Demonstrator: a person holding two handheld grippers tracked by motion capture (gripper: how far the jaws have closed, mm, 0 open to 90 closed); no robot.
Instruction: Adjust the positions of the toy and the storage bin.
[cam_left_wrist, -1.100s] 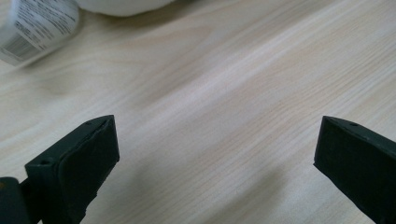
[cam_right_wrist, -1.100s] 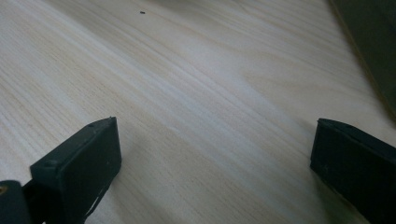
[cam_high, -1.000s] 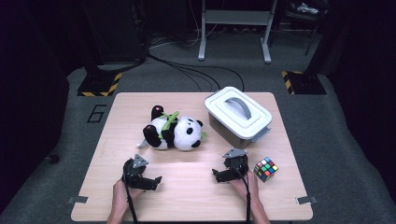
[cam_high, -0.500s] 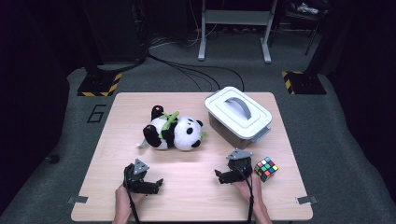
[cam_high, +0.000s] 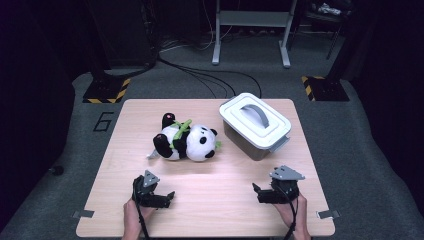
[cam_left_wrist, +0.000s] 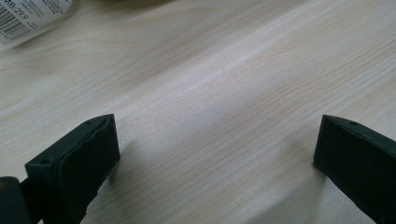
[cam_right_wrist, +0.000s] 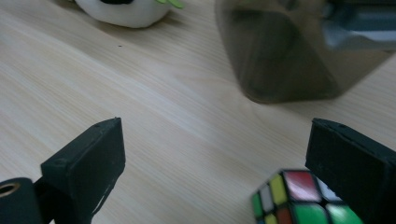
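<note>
Cube lay just inside our right gripper, close against the inner face of the finger on the right of that gripper's view, while the other finger stood well apart from it across bare table. Those fingers were spread wide and held nothing. In the high view our right gripper rested low near the table's near edge, and the cube sat hidden beneath it there. Beyond the fingertips stood the box, grey-walled with a white lid, and farther off to their left lay the panda on its side.

Our left gripper also had its fingers spread, with only wood grain between them and a barcoded tag past the left fingertip. In the high view it sat well apart from everything.

We judged the main risk to be an off-centre close. The cube sat hard against one finger, so the far finger would sweep a long way and could strike a corner, spinning the cube or skidding it across the smooth wood. A grip landing on an edge, not a flat face, could let it pop out on lifting. A forward push could knock it into the box wall.
</note>
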